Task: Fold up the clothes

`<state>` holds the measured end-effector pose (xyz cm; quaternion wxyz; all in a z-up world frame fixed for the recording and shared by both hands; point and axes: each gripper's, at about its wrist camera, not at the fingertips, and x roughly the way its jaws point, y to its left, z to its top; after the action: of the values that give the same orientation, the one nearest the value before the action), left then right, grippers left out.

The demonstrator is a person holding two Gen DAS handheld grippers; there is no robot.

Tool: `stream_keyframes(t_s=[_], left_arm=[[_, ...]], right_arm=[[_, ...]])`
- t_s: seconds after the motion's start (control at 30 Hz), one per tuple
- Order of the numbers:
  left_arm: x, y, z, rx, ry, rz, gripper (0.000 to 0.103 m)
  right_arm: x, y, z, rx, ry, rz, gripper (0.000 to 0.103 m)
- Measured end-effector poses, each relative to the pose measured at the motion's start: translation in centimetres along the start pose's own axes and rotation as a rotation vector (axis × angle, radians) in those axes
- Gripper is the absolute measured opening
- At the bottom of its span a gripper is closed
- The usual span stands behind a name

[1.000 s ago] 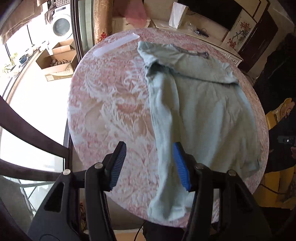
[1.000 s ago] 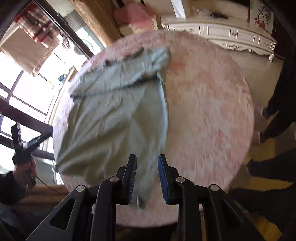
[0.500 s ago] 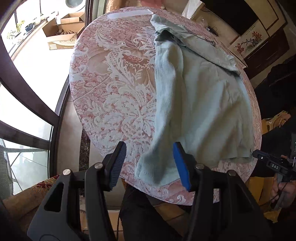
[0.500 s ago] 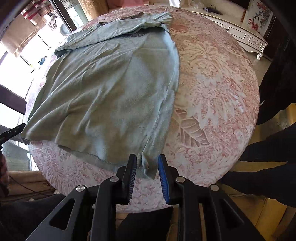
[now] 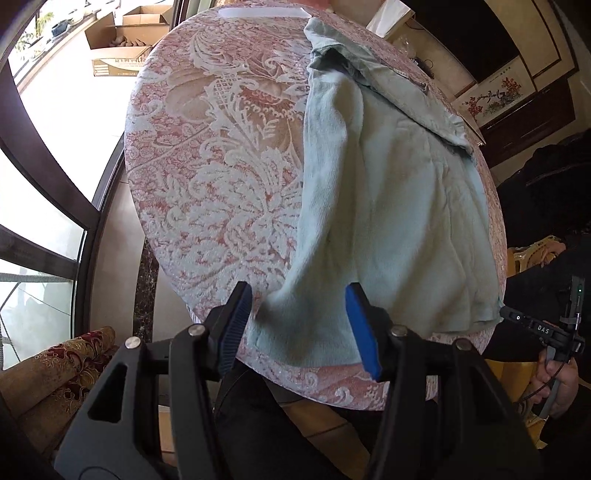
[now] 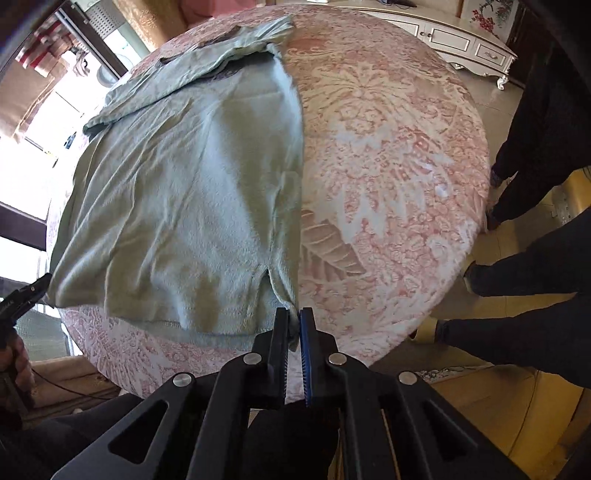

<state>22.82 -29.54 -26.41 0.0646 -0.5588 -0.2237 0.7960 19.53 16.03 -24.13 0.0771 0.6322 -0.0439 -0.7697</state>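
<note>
Right wrist view: the right gripper (image 6: pixel 294 325) is now pressed together on the near right hem corner of the shirt (image 6: pixel 192 192), where half a second ago its fingers stood slightly apart on either side of that corner; the pinch appears to have landed just beside the small side slit in the hem. Left wrist view: the left gripper (image 5: pixel 299 325) remains spread wide, but the near left hem corner, which lay ahead of the pads (image 5: pixel 364 332) a moment earlier, now sits between them, so this side looks poised to close next. With one corner secured and the other framed, the bottom hem seems ready to be lifted and carried toward the collar, the first lengthwise fold; little of the task is judged complete. Outward from the grippers, the shirt lies spread along the round table (image 5: pixel 221 155), its sleeves already folded inward at the far end, its hem at the near edge. Containers: an open cardboard box (image 5: pixel 122 48) stands on the floor beyond the table, with brownish items inside that are too small to identify; a second open box (image 5: pixel 151 18) sits behind it, contents not visible.
</note>
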Motion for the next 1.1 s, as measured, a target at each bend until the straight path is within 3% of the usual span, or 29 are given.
stream_keyframes(t_s=[0.2, 0.27, 0.3, 0.37, 0.53, 0.63, 0.7, 0.8, 0.9, 0.93, 0.97, 1.03, 1.1], left_arm=[[0.2, -0.2, 0.1, 0.036, 0.008, -0.027, 0.055], [0.6, -0.2, -0.1, 0.055, 0.023, -0.052, 0.034], [0.7, -0.2, -0.1, 0.057, 0.033, -0.057, 0.031], [1.0, 0.0, -0.1, 0.063, 0.052, -0.067, 0.007], [0.7, 0.6, 0.0, 0.044, 0.062, -0.094, 0.004], [0.1, 2.0, -0.1, -0.07, 0.047, -0.185, 0.004], [-0.3, 3.4, -0.3, -0.171, 0.038, -0.285, 0.004], [-0.5, 4.4, -0.7, -0.229, 0.058, -0.352, 0.004], [-0.5, 4.8, -0.7, -0.225, 0.071, -0.36, 0.004], [-0.4, 4.8, -0.6, -0.232, 0.075, -0.367, 0.004], [-0.2, 4.8, -0.5, -0.237, 0.081, -0.372, 0.004], [0.5, 4.5, 0.0, -0.238, 0.1, -0.375, 0.005], [1.0, 4.4, 0.2, -0.238, 0.112, -0.378, 0.005]], right_arm=[[-0.5, -3.2, 0.8, 0.073, 0.004, 0.056, 0.005], [-0.3, -3.7, 0.8, 0.082, 0.016, 0.084, 0.005], [-0.2, -3.9, 0.8, 0.086, 0.023, 0.096, 0.006], [0.1, -3.6, 0.5, 0.074, 0.041, 0.103, 0.009], [0.0, -3.5, -1.0, 0.106, 0.053, 0.125, 0.012], [-0.9, -3.8, -1.2, 0.115, 0.033, 0.153, 0.025], [-1.2, -4.1, -0.8, 0.126, 0.02, 0.172, 0.027], [-1.8, -4.6, -0.4, 0.166, 0.004, 0.223, 0.027], [-2.3, -5.8, -0.4, 0.233, -0.001, 0.303, 0.028], [-2.3, -6.3, -0.4, 0.256, -0.001, 0.327, 0.032], [-2.2, -6.6, -0.3, 0.278, -0.003, 0.348, 0.046], [-1.8, -6.7, 0.4, 0.301, -0.029, 0.35, 0.061], [-1.5, -7.0, 0.5, 0.297, -0.025, 0.351, 0.066]])
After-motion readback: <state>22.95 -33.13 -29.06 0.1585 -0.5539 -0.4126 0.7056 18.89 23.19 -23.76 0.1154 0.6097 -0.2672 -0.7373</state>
